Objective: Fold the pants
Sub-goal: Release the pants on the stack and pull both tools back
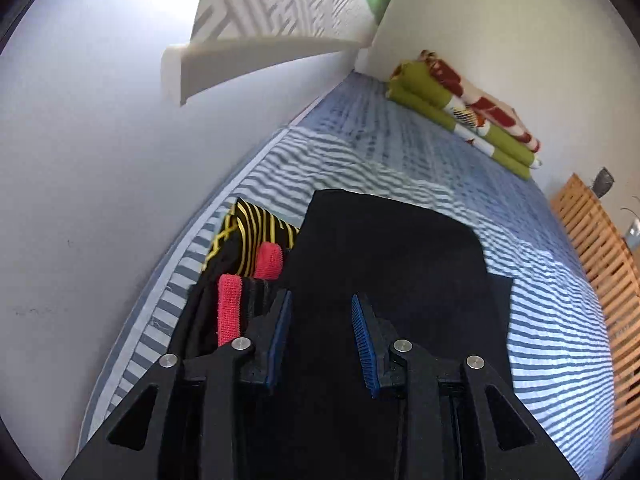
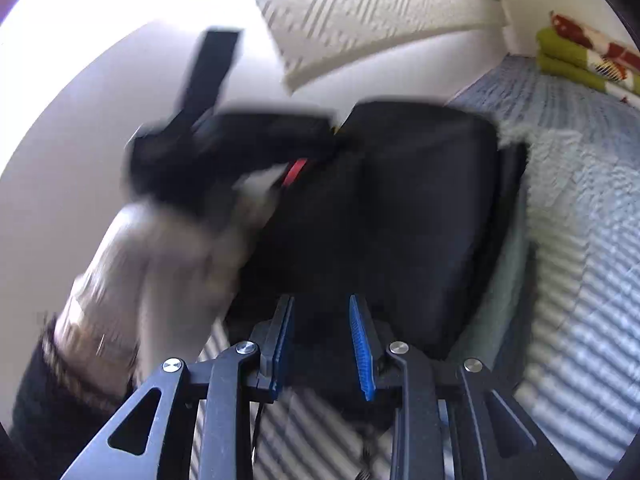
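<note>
Up close, the left gripper (image 1: pixel 322 322) has its ribbed blue pads (image 1: pixel 365 344) spread, jaws gripping nothing, poised over the black pants (image 1: pixel 384 248): soft, matte, folded into a rounded slab on the striped bed (image 1: pixel 540 320). The right gripper (image 2: pixel 320 328), jaws also apart, noses at the pants' near edge. Beside it a blurred hand (image 2: pixel 160 264) in a pale sleeve holds the other tool. Farther off, a yellow-striped garment (image 1: pixel 252 228), then a folded green blanket (image 1: pixel 460 112).
</note>
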